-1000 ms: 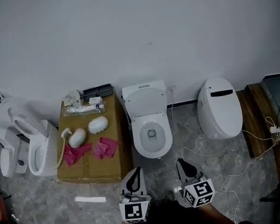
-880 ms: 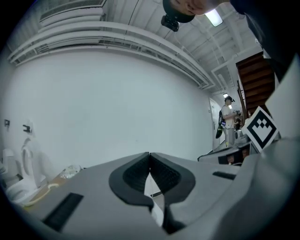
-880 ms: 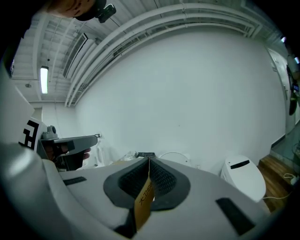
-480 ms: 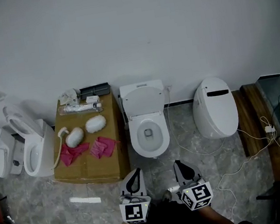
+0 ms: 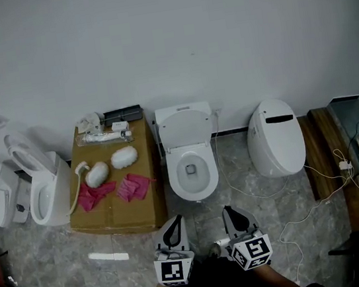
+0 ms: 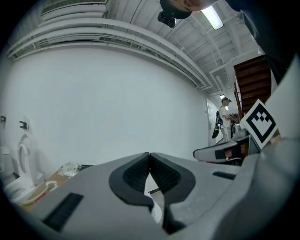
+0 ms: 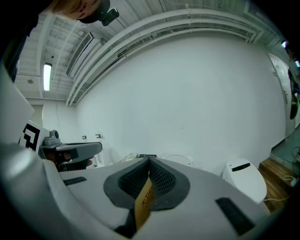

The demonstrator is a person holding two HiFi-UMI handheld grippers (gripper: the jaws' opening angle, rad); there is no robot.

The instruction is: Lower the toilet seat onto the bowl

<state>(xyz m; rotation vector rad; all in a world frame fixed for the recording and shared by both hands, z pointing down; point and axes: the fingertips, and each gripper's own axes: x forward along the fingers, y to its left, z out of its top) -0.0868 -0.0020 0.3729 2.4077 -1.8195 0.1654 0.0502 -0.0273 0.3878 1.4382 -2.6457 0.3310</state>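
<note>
Head view coverage starts at the far left with a row of white ceramic fixtures, which are cut off by the frame edge and cannot be fully identified. Beside them a white toilet with its seat raised is seen. Next comes a flat brown cardboard box, on which two pink cloths, two white rounded objects and several small packaged items are laid. The packaged items are too small to be identified.

The white open toilet bowl is located at the centre, against the wall. Its white toilet seat is raised and leaned back over the tank; seat and lid cannot be told apart. To the right, a closed white oval toilet, white cables on the grey marbled floor and a brown wooden platform are shown.

Below the bowl, the left gripper and the right gripper are held side by side, well apart from the bowl and the seat. In the left gripper view the jaws of the left gripper are closed together with nothing between them. In the right gripper view the jaws of the right gripper are closed at the tips. A tan printed strip is seen in the slit behind them; whether it belongs to the gripper cannot be told. Both forearms are cut off at the lower frame edge.
</note>
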